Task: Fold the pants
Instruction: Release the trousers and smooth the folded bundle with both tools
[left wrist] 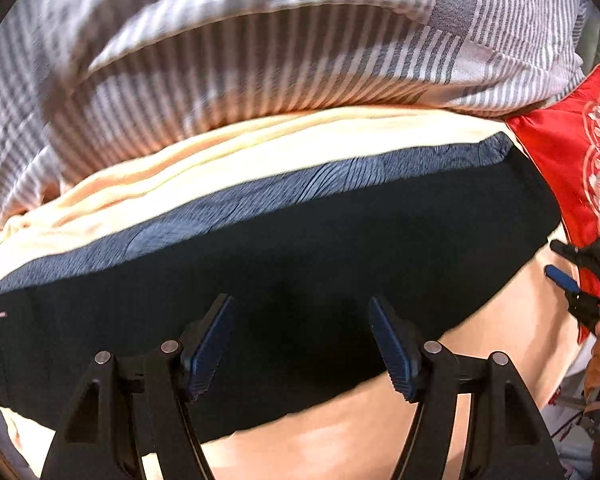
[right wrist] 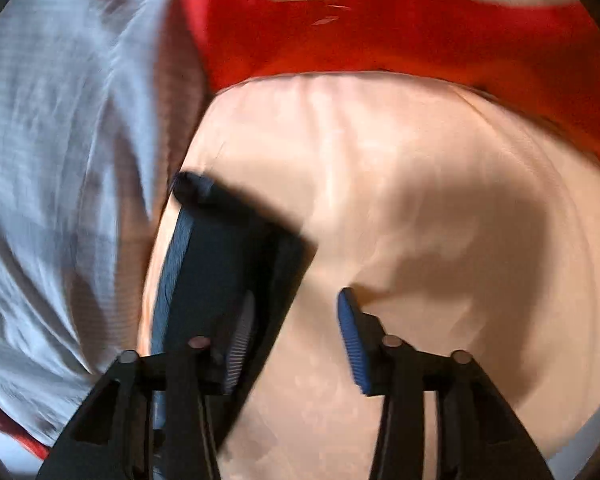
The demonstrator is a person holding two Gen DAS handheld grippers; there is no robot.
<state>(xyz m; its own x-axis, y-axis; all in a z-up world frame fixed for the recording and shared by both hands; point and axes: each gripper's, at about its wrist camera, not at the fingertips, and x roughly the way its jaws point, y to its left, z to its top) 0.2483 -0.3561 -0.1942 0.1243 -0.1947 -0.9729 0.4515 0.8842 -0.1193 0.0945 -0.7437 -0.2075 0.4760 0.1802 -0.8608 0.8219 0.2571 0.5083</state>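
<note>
Peach-coloured smooth bed sheet (left wrist: 500, 320) covering work surface; grey-and-white striped quilt (left wrist: 260, 60) bunching behind, red embroidered satin cushion (left wrist: 572, 160) sitting at right.

Black soft-fabric pants with grey-blue ribbed waistband (left wrist: 280, 240) lying flat on sheet, looking already folded into long band.

Left gripper (left wrist: 302, 344) hovering over pants, jaws apart, gripping nothing. Right gripper (right wrist: 296, 344) hovering at pants end (right wrist: 236, 248), jaws apart.

Judgement: fabric looking light, limp, drape-prone; pinching doubled corners at short end likely holding layers together.
</note>
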